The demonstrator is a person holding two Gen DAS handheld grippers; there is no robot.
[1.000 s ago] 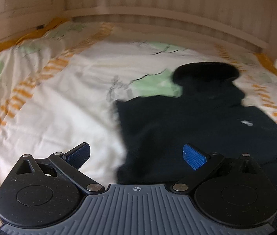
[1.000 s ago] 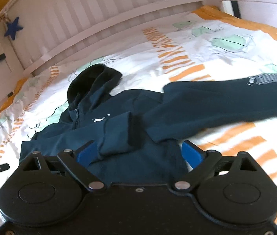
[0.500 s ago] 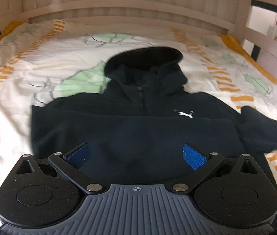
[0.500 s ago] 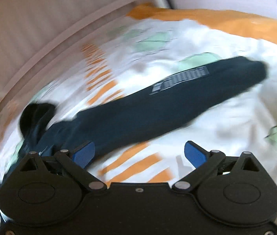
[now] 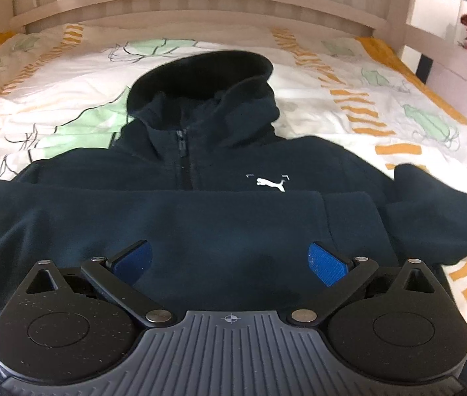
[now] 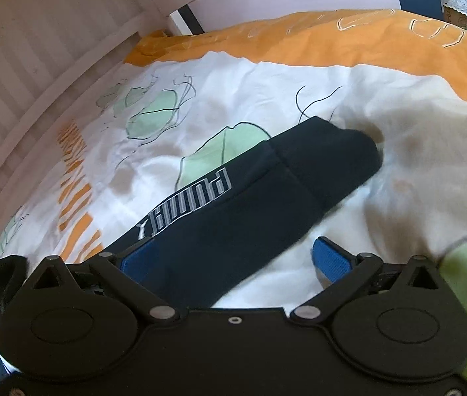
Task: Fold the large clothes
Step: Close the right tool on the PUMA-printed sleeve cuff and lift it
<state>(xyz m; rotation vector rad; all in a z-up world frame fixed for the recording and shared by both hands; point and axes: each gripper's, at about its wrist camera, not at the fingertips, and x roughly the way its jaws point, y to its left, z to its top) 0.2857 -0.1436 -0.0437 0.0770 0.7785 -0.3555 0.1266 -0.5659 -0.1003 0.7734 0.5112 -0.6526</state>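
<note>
Hoodie: I see the dark navy hoodie (image 5: 200, 217) lying face up on the patterned duvet (image 5: 51, 125), hood (image 5: 200, 79) toward the headboard (image 5: 200, 10), zip closed.
Folded sleeve: one sleeve (image 5: 174, 211) already lies across the chest, its cuff ending just below the white logo (image 5: 268, 183).
Loose sleeve: the other sleeve (image 6: 250, 204) stretches out sideways over the duvet, cuff (image 6: 329, 158) toward the orange border, lettering face up.
Left gripper: my left gripper (image 5: 230, 260) is spread wide and holds nothing; it hangs over the lower chest.
Right gripper: my right gripper (image 6: 233, 260) is also wide open and empty. The sleeve runs between its fingers, closer to the left pad (image 6: 137, 257); I cannot tell whether it touches the cloth.
Risk, thin bite: if I close here, I judge I may catch only the top layer of fleece, and the sleeve could slide out partway through the carry.
Risk, duvet: the cover is loose and wrinkled under the sleeve, so a low pinch could grab bedding along with it and drag the whole layout.
Risk, grip point: I am well short of the cuff, so the free end could flop and land twisted.
Risk, first fold: pulling this sleeve across could tug the body and disturb the sleeve already laid down, since my left gripper is not pinning anything.
</note>
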